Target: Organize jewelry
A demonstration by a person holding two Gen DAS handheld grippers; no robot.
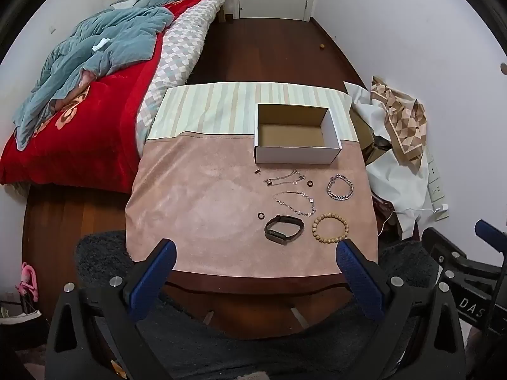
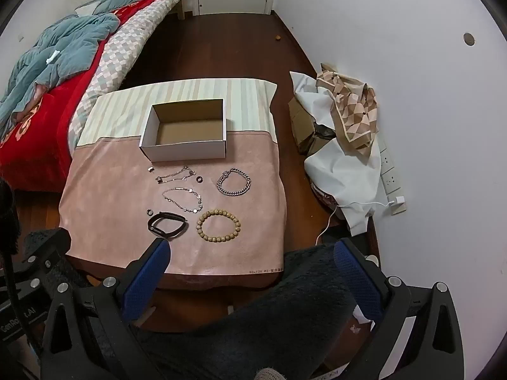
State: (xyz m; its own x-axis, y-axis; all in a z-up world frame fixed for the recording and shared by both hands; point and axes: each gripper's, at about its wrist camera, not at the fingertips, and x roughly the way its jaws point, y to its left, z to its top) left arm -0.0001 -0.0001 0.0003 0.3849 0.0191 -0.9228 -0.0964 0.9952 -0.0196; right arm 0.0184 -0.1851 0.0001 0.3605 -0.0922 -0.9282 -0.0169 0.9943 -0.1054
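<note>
— Nearest the lens, what did you see?

— Both grippers. Left gripper hung over the near edge of the table, its blue fingers spread wide with nothing between them. Right gripper was just as wide apart and held nothing either.

— And the jewelry?

— All loose on the pink cloth, right of centre. Closest lay a black wristband beside a wooden bead bracelet, apart but near. A small dark ring sat just left of the wristband. Behind those, a thin disc-link chain lay in a loop, and a heavy silver curb-chain bracelet lay to its right.

— Anything nearer the box?

— A fine chain, another dark ring at its right end, and a tiny piece I could not identify.

— The box itself?

— A white cardboard box, open-topped, stood behind the jewelry, straddling the pink and striped parts of the cloth. Nothing lay inside it.
</note>
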